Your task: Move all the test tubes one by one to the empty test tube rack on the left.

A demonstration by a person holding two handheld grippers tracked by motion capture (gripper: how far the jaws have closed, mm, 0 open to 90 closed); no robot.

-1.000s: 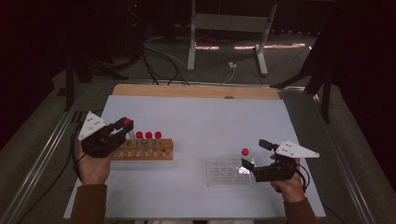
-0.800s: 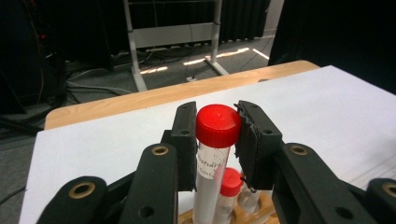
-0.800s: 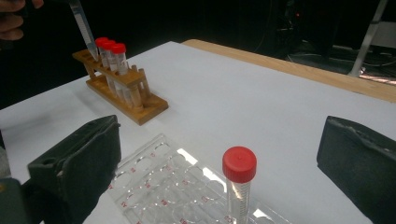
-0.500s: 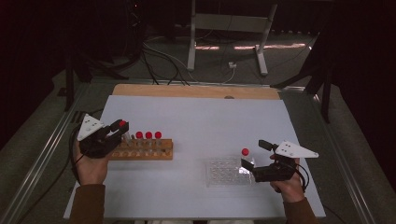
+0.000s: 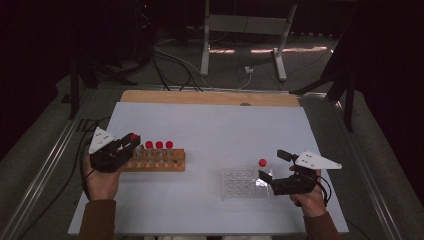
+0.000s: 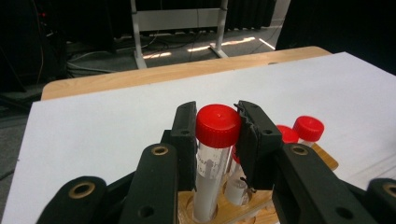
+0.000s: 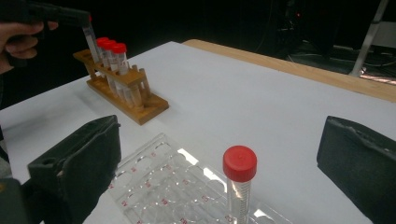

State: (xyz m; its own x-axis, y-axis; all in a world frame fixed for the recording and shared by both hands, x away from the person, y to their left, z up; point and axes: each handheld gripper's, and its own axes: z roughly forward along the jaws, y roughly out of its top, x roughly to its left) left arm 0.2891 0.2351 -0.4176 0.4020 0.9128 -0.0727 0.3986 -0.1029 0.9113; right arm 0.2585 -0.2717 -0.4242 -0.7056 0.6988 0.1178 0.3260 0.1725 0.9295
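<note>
Left claw (image 6: 217, 140), mid-left in the high view, clamps a red-capped tube (image 6: 212, 154) in the wooden rack (image 5: 160, 162). Right claw (image 7: 224, 158) gapes around another tube (image 7: 239, 184) in the clear tray (image 5: 235, 185), lower right.

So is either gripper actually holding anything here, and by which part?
The left gripper is shut on a red-capped tube by its cap and upper neck, the tube in the wooden rack. The right gripper is open, holding nothing.

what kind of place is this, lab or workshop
Probably a lab-style test bench: red-capped clear tubes stand in a wooden rack, a clear plastic well plate lies on the white table, and cables cross the dark floor.
</note>
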